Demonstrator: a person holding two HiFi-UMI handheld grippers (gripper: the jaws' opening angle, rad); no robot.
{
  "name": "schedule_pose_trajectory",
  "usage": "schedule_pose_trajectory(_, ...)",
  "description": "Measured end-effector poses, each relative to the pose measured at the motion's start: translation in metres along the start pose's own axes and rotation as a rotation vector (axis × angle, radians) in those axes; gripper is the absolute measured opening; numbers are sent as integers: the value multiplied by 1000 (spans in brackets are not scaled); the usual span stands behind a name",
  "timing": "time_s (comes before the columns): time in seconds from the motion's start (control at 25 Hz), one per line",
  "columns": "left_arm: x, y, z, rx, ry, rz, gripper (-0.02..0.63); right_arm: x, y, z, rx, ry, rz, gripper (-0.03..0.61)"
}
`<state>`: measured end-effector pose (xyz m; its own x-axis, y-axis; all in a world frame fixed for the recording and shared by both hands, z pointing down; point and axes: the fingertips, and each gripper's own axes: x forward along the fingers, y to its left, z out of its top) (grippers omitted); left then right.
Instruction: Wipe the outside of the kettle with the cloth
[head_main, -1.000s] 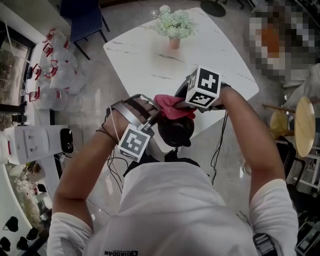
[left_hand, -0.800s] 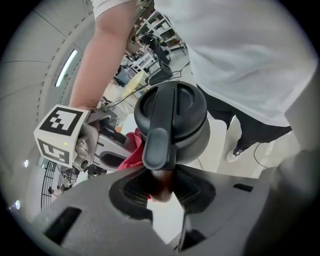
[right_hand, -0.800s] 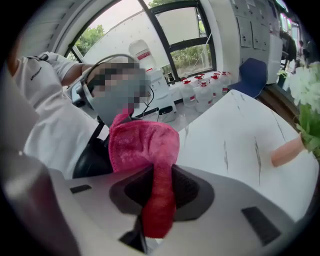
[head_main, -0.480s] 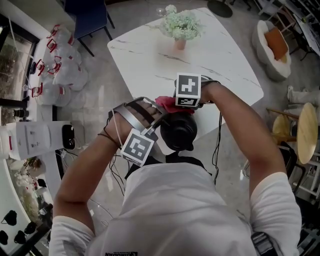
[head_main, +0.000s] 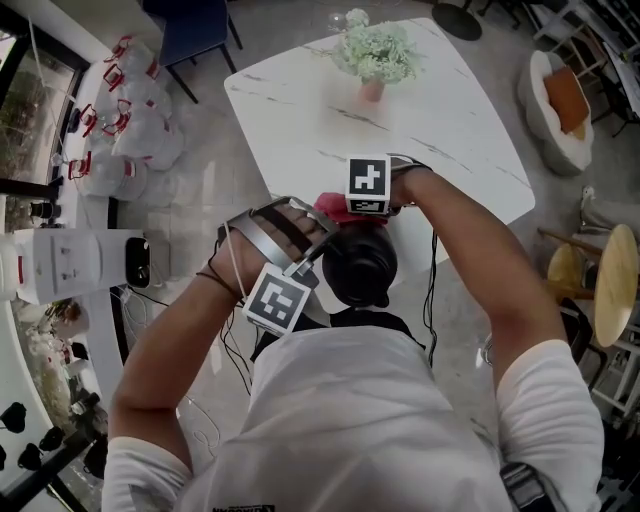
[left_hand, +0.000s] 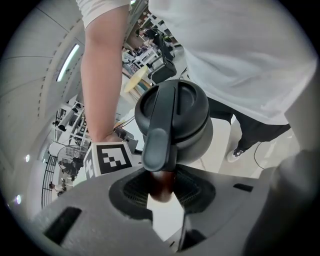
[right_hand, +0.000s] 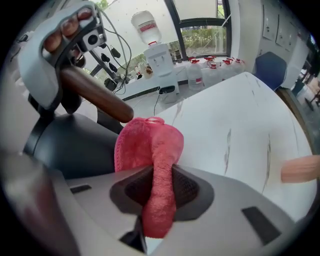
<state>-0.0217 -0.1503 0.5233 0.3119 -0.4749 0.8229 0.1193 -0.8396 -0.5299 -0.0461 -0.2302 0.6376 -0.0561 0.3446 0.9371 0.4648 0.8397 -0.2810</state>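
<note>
- Far left, on the floor, sits a huddle of red-capped water jugs (head_main: 125, 115), too bunched to count. Below them in the head view stands one white water dispenser (head_main: 70, 265).
- The left claw (left_hand: 162, 187) is clamped on the kettle's handle (left_hand: 156, 147). Its pads squeeze the brown lower stretch just under the dark grey grip.
- There is one kettle (head_main: 358, 265), matt black, squat and round-bodied. It has a domed lid (left_hand: 185, 107), and the handle arches over the top.
- The kettle is at the desk's near edge, close in front of the person. Whether its base rests on the desk I cannot tell.
- There is one cloth (right_hand: 147, 145), pinkish-red and fluffy like terry, bunched into a thick wad. It lies against the kettle's dark side, just under the handle, on the side away from the person.
- The right claw (right_hand: 159, 192) is closed on the cloth, and a tail of the cloth hangs down between its jaws.
- That makes two claws in all, one in each hand, each carrying one marker cube (head_main: 368, 185).
- There is one desk (head_main: 450, 120), white with thin grey veins and rounded corners.
- One vase of pale flowers (head_main: 375, 55) stands near the desk's far edge, well apart from the kettle.
</note>
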Motion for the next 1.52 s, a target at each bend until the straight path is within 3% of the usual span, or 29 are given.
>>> schedule_pose_trajectory(0.44,5,4,-8,-26,-2,-6,112,29,-27,-12,54,14,-70,97)
schedule_pose_trajectory(0.64,7,10,-16,9,15,13,112,13,-41,-18,134,-95,-168,97)
schedule_pose_trajectory(0.84,13,21,-28,56,26,40,114,-31,-56,-35,322,-298,-289,98)
schedule_pose_trajectory(1.0,22,23,-34,18,11,-28,114,-66,-48,-59,491,-452,-343,98)
schedule_pose_trajectory(1.28,37,26,-43,-31,-10,-142,117,-88,-2,-115,691,-528,-425,98)
schedule_pose_trajectory(1.52,46,31,-45,-21,-29,-158,130,-95,35,-132,800,-548,-482,98)
